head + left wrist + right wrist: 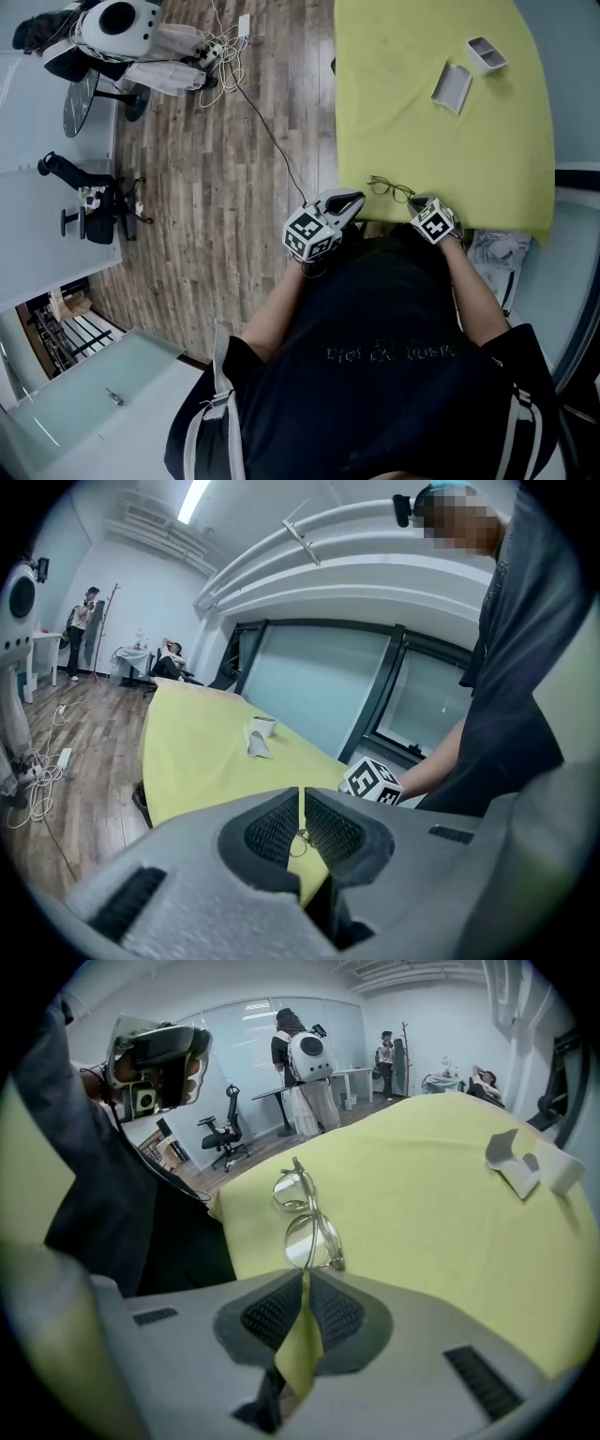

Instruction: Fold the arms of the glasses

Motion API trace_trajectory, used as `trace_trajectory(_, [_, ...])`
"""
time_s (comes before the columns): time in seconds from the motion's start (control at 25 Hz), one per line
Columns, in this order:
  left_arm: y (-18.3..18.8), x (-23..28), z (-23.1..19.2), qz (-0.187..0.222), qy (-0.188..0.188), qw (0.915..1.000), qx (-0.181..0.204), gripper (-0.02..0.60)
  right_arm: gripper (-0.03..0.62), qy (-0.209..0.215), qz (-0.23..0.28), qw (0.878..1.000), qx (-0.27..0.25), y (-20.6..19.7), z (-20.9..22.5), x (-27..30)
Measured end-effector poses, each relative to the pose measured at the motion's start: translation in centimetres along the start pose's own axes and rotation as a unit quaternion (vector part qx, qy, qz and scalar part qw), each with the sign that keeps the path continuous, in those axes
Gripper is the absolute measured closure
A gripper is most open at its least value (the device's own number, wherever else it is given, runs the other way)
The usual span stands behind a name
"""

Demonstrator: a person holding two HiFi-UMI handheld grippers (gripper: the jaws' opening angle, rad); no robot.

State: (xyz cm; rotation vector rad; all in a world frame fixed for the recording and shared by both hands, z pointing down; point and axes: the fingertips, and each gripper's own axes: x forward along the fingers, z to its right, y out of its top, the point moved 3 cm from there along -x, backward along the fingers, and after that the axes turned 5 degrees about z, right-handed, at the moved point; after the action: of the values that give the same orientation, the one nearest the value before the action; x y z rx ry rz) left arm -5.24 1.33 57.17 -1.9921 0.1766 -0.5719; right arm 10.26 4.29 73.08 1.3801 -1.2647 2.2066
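At the far left of the head view, a black office chair (94,202) stands on the brown wooden plank floor (234,169), well apart from the table.

The left gripper (349,200) reaches to the near edge of the table with the yellow cloth cover (422,122). In the left gripper view, its two grey jaws are pressed together, with only a very thin slit between the ribbed black pads (274,832). Nothing is clamped there. A thin wire part of the glasses shows through the gap under the pads.

The thin metal-rimmed glasses with round clear lenses (391,189) stay on the yellow cloth, close to the near edge, between the two grippers. The left gripper is just beside their left end.

The right gripper (422,202) is at their right end. In the right gripper view, its jaws are closed on the thin metal of the glasses (305,1222) beside the nearer lens. The two lenses stand upright in a line, going away from the jaws.

Farther right and far back on the cloth, a flat pale grey case piece (453,86) lies near a small grey and white box (486,53).
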Motion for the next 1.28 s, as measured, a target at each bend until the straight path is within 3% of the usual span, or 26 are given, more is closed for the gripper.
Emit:
trace_trajectory(0.36, [-0.1, 0.5, 0.5, -0.007, -0.017, 0.9997, 0.015, 0.549, 0.557, -0.002, 0.019, 1.0, 0.023, 0.0, -0.1, -0.7])
trace_trajectory(0.72, [0.3, 0.9, 0.3, -0.001, -0.036, 0.9992, 0.019, 0.549, 0.559, -0.049, 0.066, 0.995, 0.053, 0.6, 0.3, -3.0])
trace_trajectory(1.08, [0.7, 1.2, -0.3, 0.004, -0.056, 0.9982, 0.019, 0.549, 0.56, -0.065, 0.123, 0.986, 0.096, 2.1, -0.2, -5.4])
trace_trajectory(1.28, [1.1, 1.6, -0.5, 0.006, -0.07, 0.9972, 0.027, 0.549, 0.56, -0.078, 0.159, 0.98, 0.094, 3.4, -0.5, -6.8])
